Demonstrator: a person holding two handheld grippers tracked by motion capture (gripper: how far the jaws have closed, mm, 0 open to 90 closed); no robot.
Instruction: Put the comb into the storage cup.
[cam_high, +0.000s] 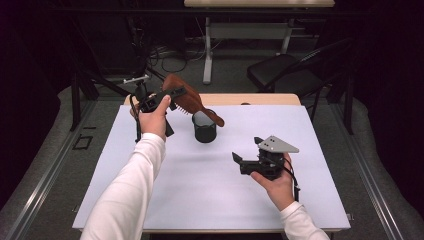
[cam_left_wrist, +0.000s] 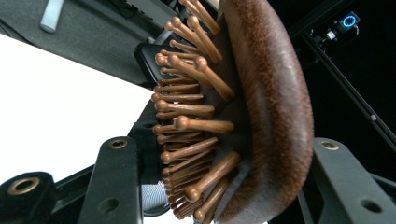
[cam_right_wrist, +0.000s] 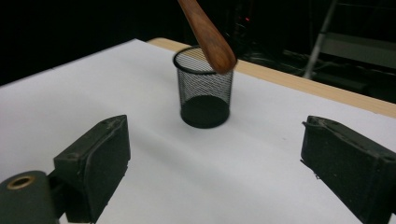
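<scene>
Left gripper (cam_high: 172, 95) clamped on the wooden hairbrush (cam_high: 187, 98) head, handle tilted down over the mesh cup (cam_high: 204, 127) rim. Right gripper (cam_high: 248, 151) wide apart, empty, near the cup above the table (cam_high: 175, 190).

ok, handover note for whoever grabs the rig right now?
Left gripper: shut on the brush by its head, held in the air, handle slanting down with its tip at the cup rim.
Right gripper: open, nothing between the jaws, low over the table, aimed at the cup.
Cup: upright mid-table; contents can't be made out.
Done: brush picked up and brought to the cup.
Left: probably lower the handle into the cup and release.
</scene>
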